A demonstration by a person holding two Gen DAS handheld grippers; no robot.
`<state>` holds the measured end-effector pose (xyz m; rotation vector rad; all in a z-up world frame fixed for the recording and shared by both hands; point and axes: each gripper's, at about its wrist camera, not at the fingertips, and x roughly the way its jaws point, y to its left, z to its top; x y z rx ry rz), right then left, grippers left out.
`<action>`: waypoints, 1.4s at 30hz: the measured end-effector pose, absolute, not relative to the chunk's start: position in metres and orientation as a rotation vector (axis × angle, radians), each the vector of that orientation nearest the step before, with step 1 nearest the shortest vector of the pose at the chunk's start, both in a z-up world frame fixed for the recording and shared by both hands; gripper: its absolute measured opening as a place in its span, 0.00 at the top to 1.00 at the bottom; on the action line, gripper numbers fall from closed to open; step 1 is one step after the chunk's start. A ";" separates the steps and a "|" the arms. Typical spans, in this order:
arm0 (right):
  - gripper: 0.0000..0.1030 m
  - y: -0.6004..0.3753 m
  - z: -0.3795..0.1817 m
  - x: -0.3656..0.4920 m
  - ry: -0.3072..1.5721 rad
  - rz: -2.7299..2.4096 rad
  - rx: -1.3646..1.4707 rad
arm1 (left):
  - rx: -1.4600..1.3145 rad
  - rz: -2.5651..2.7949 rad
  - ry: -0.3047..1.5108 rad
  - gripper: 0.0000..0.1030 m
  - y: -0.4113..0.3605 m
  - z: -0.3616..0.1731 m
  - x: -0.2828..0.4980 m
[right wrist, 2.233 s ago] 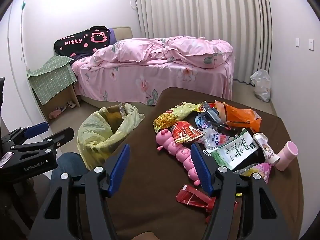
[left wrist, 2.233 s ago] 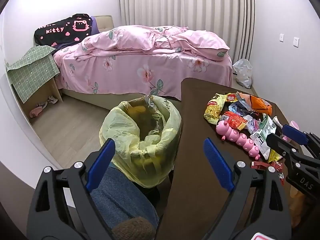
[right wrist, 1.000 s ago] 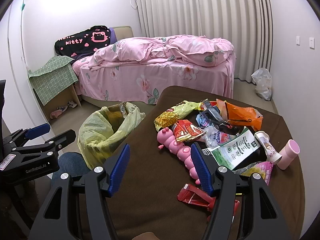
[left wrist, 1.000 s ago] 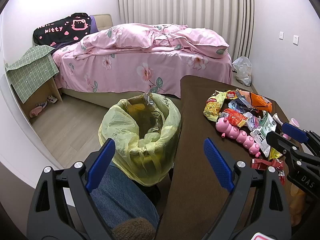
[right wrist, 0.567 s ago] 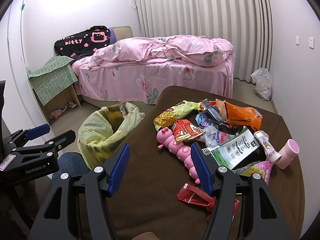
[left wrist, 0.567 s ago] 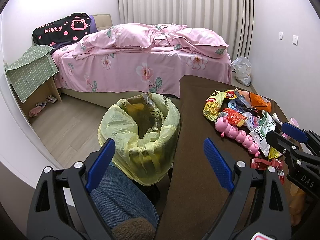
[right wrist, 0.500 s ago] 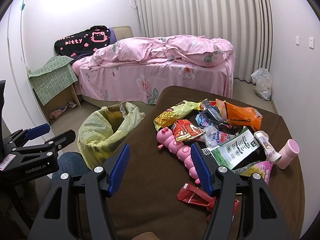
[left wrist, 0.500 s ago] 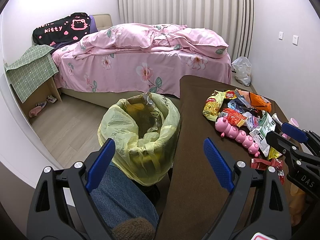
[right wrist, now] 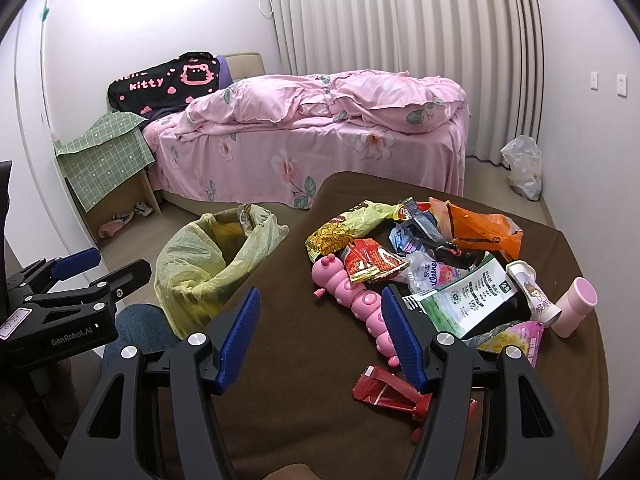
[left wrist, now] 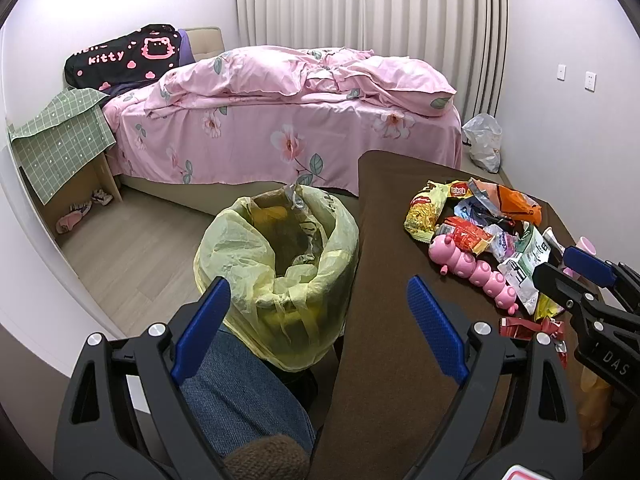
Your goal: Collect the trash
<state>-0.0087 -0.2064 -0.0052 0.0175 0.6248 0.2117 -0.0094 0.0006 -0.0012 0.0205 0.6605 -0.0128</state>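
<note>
A heap of wrappers lies on the brown table [right wrist: 280, 400]: a yellow noodle packet [right wrist: 344, 228], an orange bag [right wrist: 484, 228], a green-and-white pouch [right wrist: 468, 300] and a red wrapper [right wrist: 384, 392] nearest me. A pink caterpillar toy [right wrist: 352, 292] lies among them. The bin with a yellow liner [left wrist: 280, 264] stands on the floor left of the table. My right gripper [right wrist: 320, 336] hovers open over the table's near part, holding nothing. My left gripper [left wrist: 320, 324] is open above the gap between bin and table [left wrist: 380, 280], also holding nothing.
A pink cup [right wrist: 576, 308] and a white tube [right wrist: 532, 288] lie at the table's right. A person's jeans-clad knee [left wrist: 236, 400] is under my left gripper. A pink bed [left wrist: 288, 120] fills the back, with a white bag [left wrist: 484, 140] by the curtain.
Both views have shifted only slightly; the grippers stay open and the trash has not moved.
</note>
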 end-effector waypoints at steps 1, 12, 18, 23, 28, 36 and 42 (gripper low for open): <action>0.42 -0.207 -0.005 -0.009 0.625 0.212 0.018 | 0.021 -0.012 0.660 0.17 -0.001 -0.002 -0.010; 0.42 -0.208 -0.004 -0.009 0.624 0.208 0.014 | 0.017 -0.013 0.656 0.17 0.000 -0.002 -0.010; 0.42 -0.231 -0.005 -0.012 0.611 0.141 -0.005 | -0.007 -0.087 0.662 0.17 -0.011 -0.011 0.009; 0.42 -0.274 -0.009 -0.010 0.593 0.017 -0.040 | -0.038 -0.212 0.710 0.17 -0.032 -0.026 0.044; 0.42 -0.323 -0.022 -0.006 0.609 -0.061 -0.043 | -0.015 -0.307 0.710 0.17 -0.064 -0.034 0.062; 0.42 -0.369 -0.056 -0.001 0.700 -0.001 -0.020 | -0.001 -0.464 0.814 0.09 -0.125 -0.052 0.079; 0.42 -0.394 -0.073 -0.009 0.744 0.024 -0.021 | 0.099 -0.745 0.882 0.11 -0.180 -0.060 0.044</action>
